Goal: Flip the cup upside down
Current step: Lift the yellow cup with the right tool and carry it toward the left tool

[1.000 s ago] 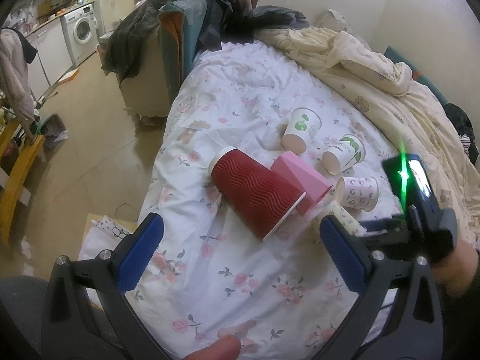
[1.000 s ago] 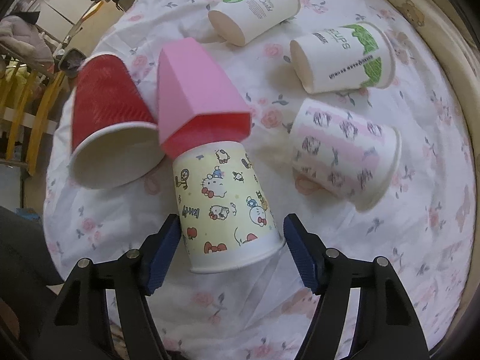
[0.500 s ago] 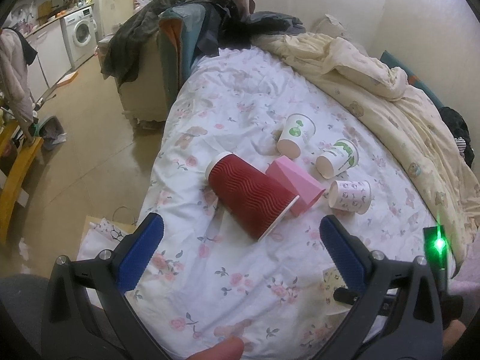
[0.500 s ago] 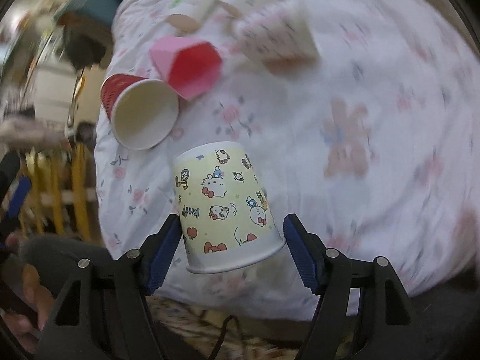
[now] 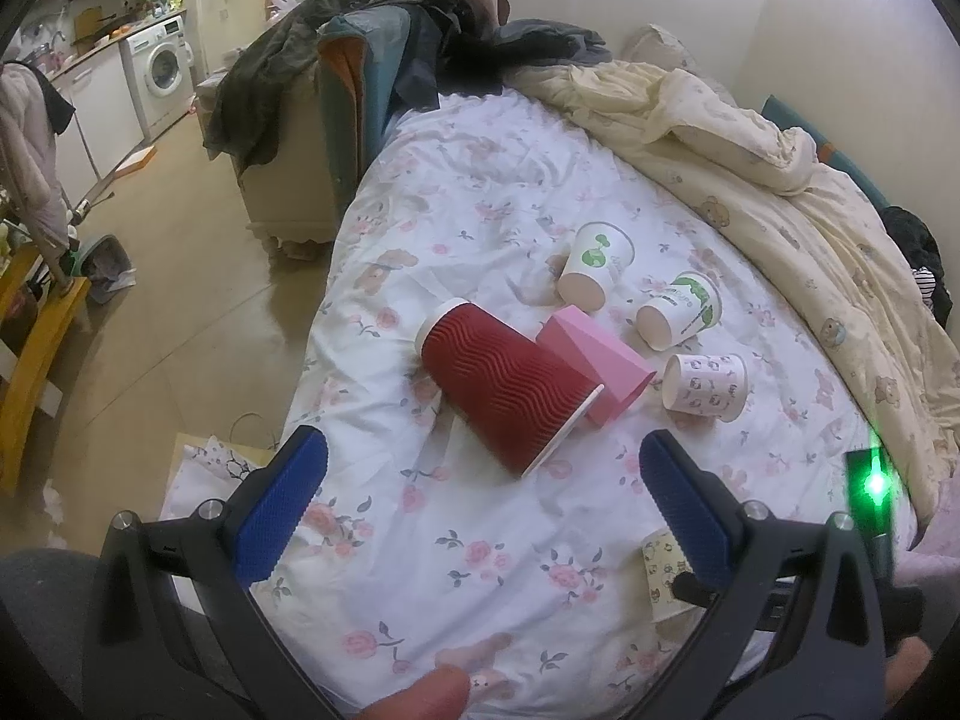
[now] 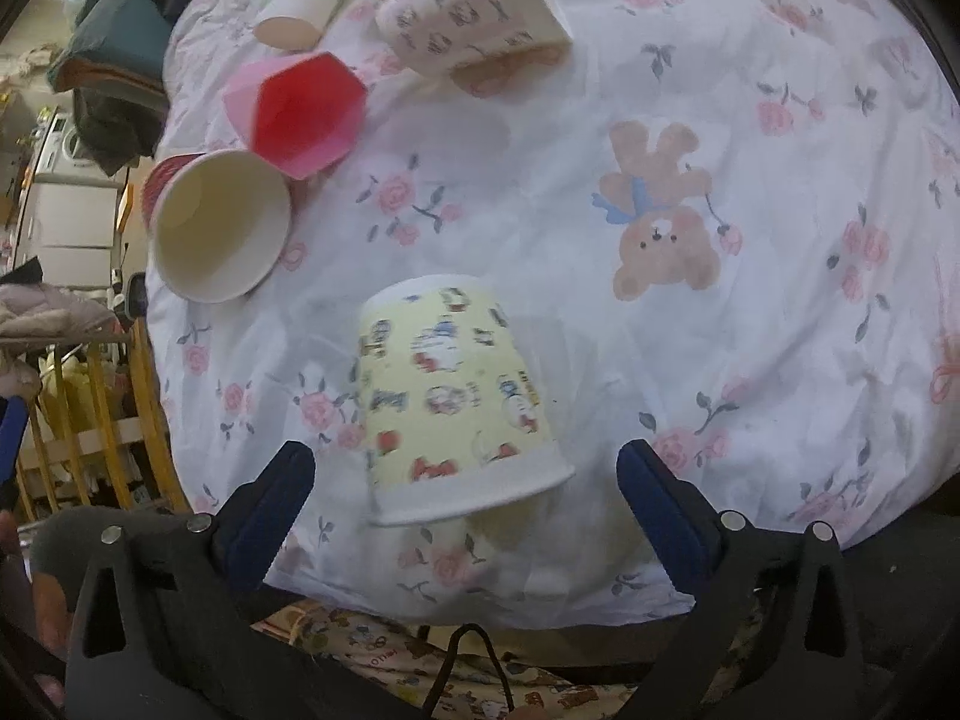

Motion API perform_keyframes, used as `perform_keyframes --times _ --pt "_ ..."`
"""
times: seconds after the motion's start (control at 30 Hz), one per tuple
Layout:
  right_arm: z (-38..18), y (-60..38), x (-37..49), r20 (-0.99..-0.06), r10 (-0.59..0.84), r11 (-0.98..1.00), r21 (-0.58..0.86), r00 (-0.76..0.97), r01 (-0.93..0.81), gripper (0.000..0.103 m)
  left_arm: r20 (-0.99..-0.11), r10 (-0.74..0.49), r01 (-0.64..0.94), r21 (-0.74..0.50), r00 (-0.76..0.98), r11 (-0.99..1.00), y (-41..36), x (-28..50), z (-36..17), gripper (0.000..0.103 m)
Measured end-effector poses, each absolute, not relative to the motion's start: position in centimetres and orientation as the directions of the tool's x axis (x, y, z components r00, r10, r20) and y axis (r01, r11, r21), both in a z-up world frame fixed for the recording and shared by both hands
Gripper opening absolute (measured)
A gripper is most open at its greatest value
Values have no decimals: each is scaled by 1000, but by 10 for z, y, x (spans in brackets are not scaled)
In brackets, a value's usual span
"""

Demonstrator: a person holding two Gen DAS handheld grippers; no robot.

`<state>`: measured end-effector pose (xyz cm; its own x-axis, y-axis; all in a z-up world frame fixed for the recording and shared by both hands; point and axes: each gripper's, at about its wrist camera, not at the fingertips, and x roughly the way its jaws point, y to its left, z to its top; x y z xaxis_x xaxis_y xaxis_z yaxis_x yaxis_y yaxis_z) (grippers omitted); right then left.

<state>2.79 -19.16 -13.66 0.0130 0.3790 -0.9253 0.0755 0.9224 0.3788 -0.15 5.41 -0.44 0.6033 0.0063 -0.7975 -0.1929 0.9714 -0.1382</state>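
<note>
Yellow cartoon cup (image 6: 453, 402) sits mouth-down near the front edge of the bed (image 6: 750, 168), between the spread fingers of the right gripper (image 6: 459, 498), touched by neither.

We judge it light, thin paper: soft-walled, easy to crush or tip on the yielding sheet, so we would take it mid-wall with a gentle squeeze, not at the rim. Its print is blurred. We count six cups: the big red ribbed one (image 5: 507, 387), a pink faceted one (image 5: 594, 363), two white ones with green print (image 5: 594, 264) (image 5: 681, 309), one white with a small pattern (image 5: 708, 387), all lying on their sides, and the yellow one. The left gripper (image 5: 480, 516) hangs spread wide, holding nothing, well short of the cluster.
</note>
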Motion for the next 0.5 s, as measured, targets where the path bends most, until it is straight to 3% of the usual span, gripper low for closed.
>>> perform_keyframes --times 0.27,0.5 --pt "-79 -207 29 -896 417 908 418 152 -23 103 -800 12 -189 -127 600 974 53 -2 -5 103" --pt "-30 -224 19 -848 333 943 286 413 -172 103 -788 -20 -147 -139 615 979 48 -3 -1 103"
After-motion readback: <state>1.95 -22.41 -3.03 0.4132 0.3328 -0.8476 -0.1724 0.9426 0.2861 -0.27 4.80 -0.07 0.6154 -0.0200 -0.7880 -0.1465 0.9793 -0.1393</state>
